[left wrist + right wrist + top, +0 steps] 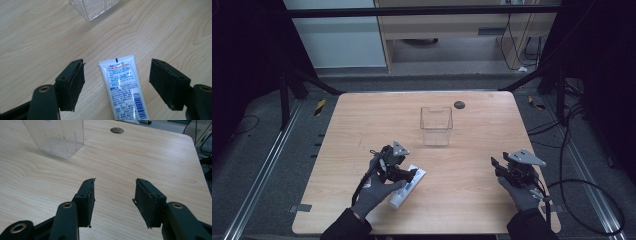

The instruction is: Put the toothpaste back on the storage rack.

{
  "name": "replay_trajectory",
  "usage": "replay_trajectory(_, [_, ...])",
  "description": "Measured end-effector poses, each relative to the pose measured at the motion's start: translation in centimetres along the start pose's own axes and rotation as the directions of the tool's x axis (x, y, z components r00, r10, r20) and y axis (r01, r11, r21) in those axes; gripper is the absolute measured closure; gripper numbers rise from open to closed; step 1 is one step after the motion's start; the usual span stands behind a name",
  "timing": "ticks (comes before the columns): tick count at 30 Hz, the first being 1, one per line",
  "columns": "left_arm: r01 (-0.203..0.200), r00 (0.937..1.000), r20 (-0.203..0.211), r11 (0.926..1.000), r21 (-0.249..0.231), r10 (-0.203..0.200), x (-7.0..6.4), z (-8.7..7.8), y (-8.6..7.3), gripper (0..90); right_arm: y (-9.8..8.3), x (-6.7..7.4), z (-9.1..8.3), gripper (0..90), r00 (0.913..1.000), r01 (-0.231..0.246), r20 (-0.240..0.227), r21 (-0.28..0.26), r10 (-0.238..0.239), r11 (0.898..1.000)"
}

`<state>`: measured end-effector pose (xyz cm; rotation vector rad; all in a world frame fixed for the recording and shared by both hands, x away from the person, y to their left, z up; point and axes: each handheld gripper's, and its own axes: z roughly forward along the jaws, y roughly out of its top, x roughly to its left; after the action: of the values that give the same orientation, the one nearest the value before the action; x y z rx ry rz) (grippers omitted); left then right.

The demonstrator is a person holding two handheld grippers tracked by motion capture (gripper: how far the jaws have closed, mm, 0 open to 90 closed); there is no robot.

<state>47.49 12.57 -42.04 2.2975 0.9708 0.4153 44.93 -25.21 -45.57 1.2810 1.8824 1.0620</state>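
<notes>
My left gripper (pixel 408 174) hangs just over the white tube (pixel 408 186) in the lower middle of the high view, left of centre. Its jaws are spread wide and the tube lies between them, but neither pad touches it. In the left gripper view the tube (pixel 123 86) lies flat on the wooden table (pixel 37 37), with its long axis running from the bottom edge of the frame up toward the centre, a little tilted to the left. Its flat crimped end, with a small blue mark, points up in that frame, toward the clear plastic container (pixel 93 8) at the top edge. The printed side with blue text and a barcode faces up. In the high view the long axis goes diagonally, from lower left to upper right, and the rounder end points at the near table edge. The clear container (pixel 436 125) stands upright well apart, above centre. My right gripper (pixel 501 166) is in the lower right, jaws parted, holding nothing.
</notes>
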Motion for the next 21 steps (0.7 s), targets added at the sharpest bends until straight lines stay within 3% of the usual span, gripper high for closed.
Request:
replay_trajectory(12, [0.014,0.9995,0.027,0.9961,0.087,-0.017,-0.3,1.4,0.3,25.2,-0.1,0.0,0.2,49.1,0.9999,0.012,-0.005,0.017,-0.012,1.0])
replay_trajectory(21, [0.015,0.9988,0.044,0.9879,0.155,-0.022,-0.2,2.6,0.1,25.1,0.0,0.0,0.2,48.9,0.9999,0.008,-0.006,0.019,-0.008,1.0])
